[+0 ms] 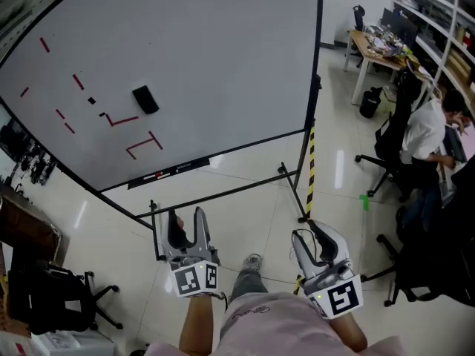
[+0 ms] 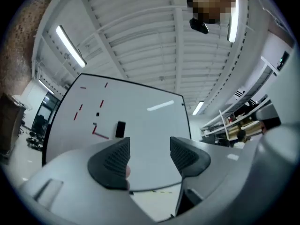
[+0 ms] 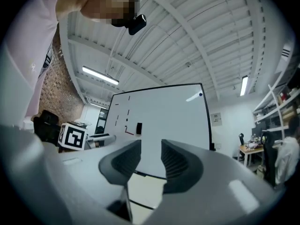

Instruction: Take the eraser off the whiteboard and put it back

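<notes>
Left gripper [image 1: 186,222] and right gripper [image 1: 310,233] are held low, side by side, above the shiny floor [image 1: 252,199] and well apart from the whiteboard [image 1: 208,50]. In the left gripper view, the left gripper [image 2: 150,151] is seen with its jaws wide apart, and nothing is held between them. In the right gripper view, the right gripper [image 3: 151,156] is seen with only a small gap between its jaws, and nothing is held there either. The eraser [image 1: 145,99] is stuck on the left part of the whiteboard, untouched by either gripper. It is black and is tilted a little in the head view. Red lines [image 1: 145,145] are drawn just below it and to its left, and a small black square [image 1: 91,101] is seen near it on the left. The eraser [image 2: 120,129] is also seen far off in both gripper views [image 3: 138,128]. A narrow tray [image 1: 167,173] is fixed along the bottom edge of the whiteboard. At the right, a person in a white top [image 1: 427,132] is seated on a black chair, near a messy surface [image 1: 378,47].
</notes>
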